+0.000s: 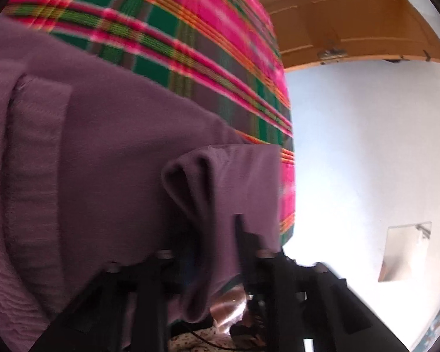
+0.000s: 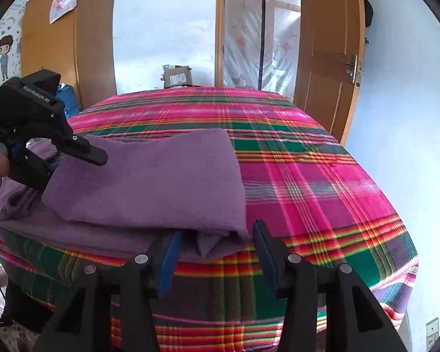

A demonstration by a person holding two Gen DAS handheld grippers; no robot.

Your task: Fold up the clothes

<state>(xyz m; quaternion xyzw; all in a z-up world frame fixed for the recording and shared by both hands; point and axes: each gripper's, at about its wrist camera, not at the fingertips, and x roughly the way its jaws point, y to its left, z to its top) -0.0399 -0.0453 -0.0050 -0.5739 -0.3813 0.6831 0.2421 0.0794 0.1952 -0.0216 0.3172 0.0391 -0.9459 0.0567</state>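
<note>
A purple garment (image 2: 149,182) lies folded over itself on the near left part of a bed with a pink, green and orange plaid cover (image 2: 308,176). In the right wrist view my right gripper (image 2: 218,243) stands open at the bed's front edge, and the garment's folded near corner lies between its blue-padded fingers. At the left of that view a hand holds my left gripper (image 2: 70,170), which grips the garment's left edge. In the left wrist view the purple garment (image 1: 102,161) bunches into my left gripper (image 1: 208,234) and hides one finger.
A wooden door (image 2: 331,67) stands open at the back right beside a plastic-covered doorway. At the back left is a wooden wardrobe (image 2: 70,44), and a cardboard box (image 2: 177,76) sits behind the bed. White walls surround the bed, which fills the middle.
</note>
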